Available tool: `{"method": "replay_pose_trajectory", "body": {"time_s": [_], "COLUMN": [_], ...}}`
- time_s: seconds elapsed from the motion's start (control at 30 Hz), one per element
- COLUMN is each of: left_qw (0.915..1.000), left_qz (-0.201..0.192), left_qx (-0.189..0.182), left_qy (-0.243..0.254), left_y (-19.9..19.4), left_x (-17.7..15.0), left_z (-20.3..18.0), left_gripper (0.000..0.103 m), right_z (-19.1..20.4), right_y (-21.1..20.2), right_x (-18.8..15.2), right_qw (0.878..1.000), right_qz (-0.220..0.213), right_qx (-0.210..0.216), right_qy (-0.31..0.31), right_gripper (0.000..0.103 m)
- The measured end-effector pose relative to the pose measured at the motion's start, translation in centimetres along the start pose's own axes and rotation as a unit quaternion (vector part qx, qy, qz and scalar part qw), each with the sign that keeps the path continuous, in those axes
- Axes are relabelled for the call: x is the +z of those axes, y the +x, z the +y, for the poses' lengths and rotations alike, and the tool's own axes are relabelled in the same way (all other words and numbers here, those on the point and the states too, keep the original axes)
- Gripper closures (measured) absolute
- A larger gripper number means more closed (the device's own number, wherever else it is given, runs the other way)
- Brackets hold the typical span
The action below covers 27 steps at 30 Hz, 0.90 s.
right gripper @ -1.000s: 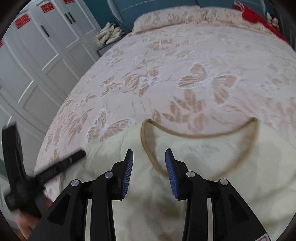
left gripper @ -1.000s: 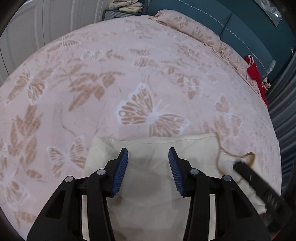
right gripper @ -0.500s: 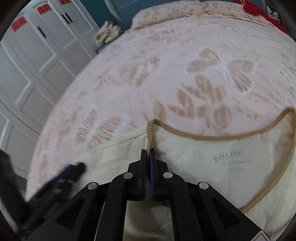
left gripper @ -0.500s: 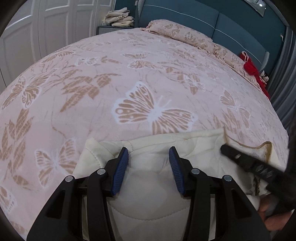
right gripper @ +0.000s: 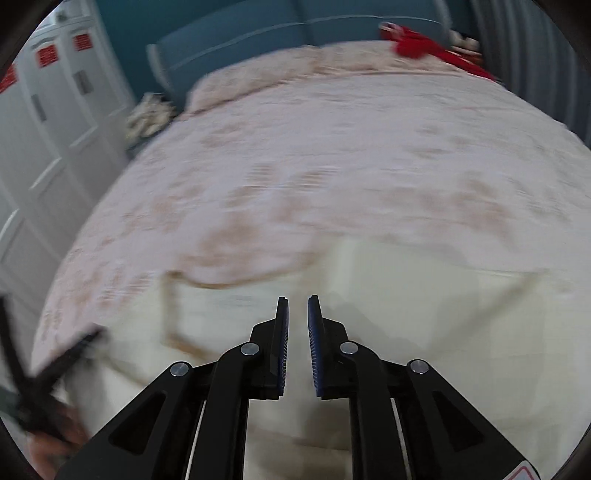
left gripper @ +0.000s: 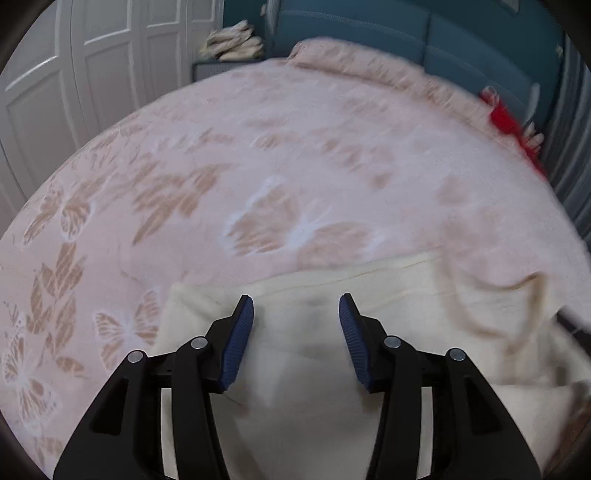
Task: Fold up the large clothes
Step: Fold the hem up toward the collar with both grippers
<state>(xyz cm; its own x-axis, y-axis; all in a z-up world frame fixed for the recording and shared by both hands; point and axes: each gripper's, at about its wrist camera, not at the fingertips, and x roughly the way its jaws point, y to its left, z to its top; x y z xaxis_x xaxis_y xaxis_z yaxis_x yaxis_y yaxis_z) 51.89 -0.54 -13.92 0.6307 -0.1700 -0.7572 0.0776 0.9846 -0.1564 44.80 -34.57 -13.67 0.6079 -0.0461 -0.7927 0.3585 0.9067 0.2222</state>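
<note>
We log a cream garment (left gripper: pixel 306 354) spread on the bed (left gripper: pixel 295 155), left claw (left gripper: pixel 296 332) spread wide above its shoulder, right claw (right gripper: pixel 297 343) narrowly parted and gripping nothing near the tan neckline (right gripper: pixel 173 314); step judged early, next needing firm pinches on an edge

Ahead of me a bed (left gripper: pixel 332 155) fills most of both views, covered by a pink bedspread (right gripper: pixel 351 155) with a tan butterfly and leaf print. At its far end stands a teal padded headboard (left gripper: pixel 424 33), with a matching pink pillow (right gripper: pixel 251 85) laid against it. White panelled wardrobe doors (left gripper: pixel 74 74) line the left wall; red labels (right gripper: pixel 48 55) sit near their tops. A bedside unit (left gripper: pixel 221 68) carries folded pale cloth (left gripper: pixel 236 42). A red item (right gripper: pixel 417 46) lies at the bed's far right corner, beside grey curtains (left gripper: pixel 569 122).
</note>
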Motion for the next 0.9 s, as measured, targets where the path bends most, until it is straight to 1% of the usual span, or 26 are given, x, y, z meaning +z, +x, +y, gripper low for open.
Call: {"method": "replay_pose_trajectory", "body": {"time_s": [0.03,0.07,0.1,0.13,0.2,0.23,0.27,0.3,0.33,0.37,0.4,0.43,0.47,0.53,0.6,0.63,0.7,0.77,0.83,0.9], "left_qw": [0.9994,0.9980,0.9951,0.9902,0.9805,0.9764,0.9749,0.9742,0.9743,0.9736,0.9729,0.9743,0.9758,0.9797,0.9820,0.9835,0.9855,0.9865,0.9866,0.9891], "left_qz": [-0.008,-0.004,0.011,0.031,0.066,0.084,0.093,0.101,0.117,0.132,0.146,0.154,0.154,0.129,0.114,0.105,0.089,0.068,0.064,0.055], "left_qx": [-0.032,-0.062,-0.097,-0.135,-0.184,-0.195,-0.194,-0.189,-0.174,-0.164,-0.153,-0.131,-0.112,-0.102,-0.100,-0.103,-0.113,-0.123,-0.130,-0.129], "left_qy": [-0.001,0.005,0.013,0.016,0.023,0.038,0.057,0.070,0.083,0.088,0.093,0.099,0.108,0.115,0.113,0.106,0.089,0.084,0.075,0.045], "left_y": [-1.4,-2.2,-2.6,-2.5,-1.6,-0.7,0.2,0.9,2.4,3.4,4.5,5.6,6.4,6.6,6.6,6.6,6.6,6.5,6.2,4.9], "left_x": [0.4,0.8,1.2,1.4,1.4,1.2,0.8,0.4,-0.3,-0.9,-1.5,-2.3,-3.0,-3.6,-3.9,-4.0,-4.5,-4.9,-4.6,-3.8], "left_z": [-1.5,-3.6,-6.1,-8.5,-12.5,-15.5,-18.0,-19.6,-21.5,-22.5,-23.3,-23.9,-24.2,-24.3,-24.3,-24.0,-23.4,-22.8,-22.7,-21.5], "left_gripper": [0.056,0.054,0.053,0.052,0.052,0.052,0.052,0.052,0.054,0.056,0.060,0.062,0.062,0.062,0.062,0.062,0.063,0.063,0.063,0.063], "right_z": [-2.4,-4.3,-5.5,-7.2,-8.1,-8.2,-8.1,-7.8,-7.7,-7.7,-7.8,-8.2,-8.8,-10.3,-11.5,-11.5,-11.0,-10.2,-10.1,-10.4], "right_y": [0.1,0.2,0.4,0.7,0.9,1.3,1.8,1.9,2.2,2.7,2.8,2.9,3.0,2.8,2.9,2.9,3.1,3.5,3.8,3.3], "right_x": [0.2,0.4,0.5,0.7,0.9,1.0,1.2,0.9,1.0,1.1,1.0,1.0,0.9,0.5,-0.4,-0.7,-1.0,-0.8,-0.4,-0.2], "right_qw": [1.000,0.999,0.998,0.996,0.994,0.994,0.994,0.994,0.995,0.996,0.996,0.996,0.996,0.995,0.993,0.993,0.995,0.997,0.997,0.997], "right_qz": [0.005,0.012,0.017,0.022,0.023,0.030,0.036,0.041,0.046,0.051,0.052,0.052,0.050,0.033,0.016,0.008,-0.004,-0.006,0.000,0.008], "right_qx": [-0.010,-0.012,-0.008,0.007,0.025,0.035,0.043,0.046,0.046,0.041,0.034,0.027,0.022,0.012,0.029,0.029,0.014,-0.006,-0.012,-0.011], "right_qy": [0.019,0.042,0.059,0.084,0.100,0.102,0.095,0.086,0.077,0.068,0.065,0.065,0.070,0.092,0.115,0.113,0.099,0.082,0.077,0.081], "right_gripper": [0.090,0.089,0.089,0.089,0.089,0.089,0.089,0.089,0.089,0.092,0.101,0.103,0.103,0.103,0.103,0.103,0.103,0.103,0.103,0.103]}}
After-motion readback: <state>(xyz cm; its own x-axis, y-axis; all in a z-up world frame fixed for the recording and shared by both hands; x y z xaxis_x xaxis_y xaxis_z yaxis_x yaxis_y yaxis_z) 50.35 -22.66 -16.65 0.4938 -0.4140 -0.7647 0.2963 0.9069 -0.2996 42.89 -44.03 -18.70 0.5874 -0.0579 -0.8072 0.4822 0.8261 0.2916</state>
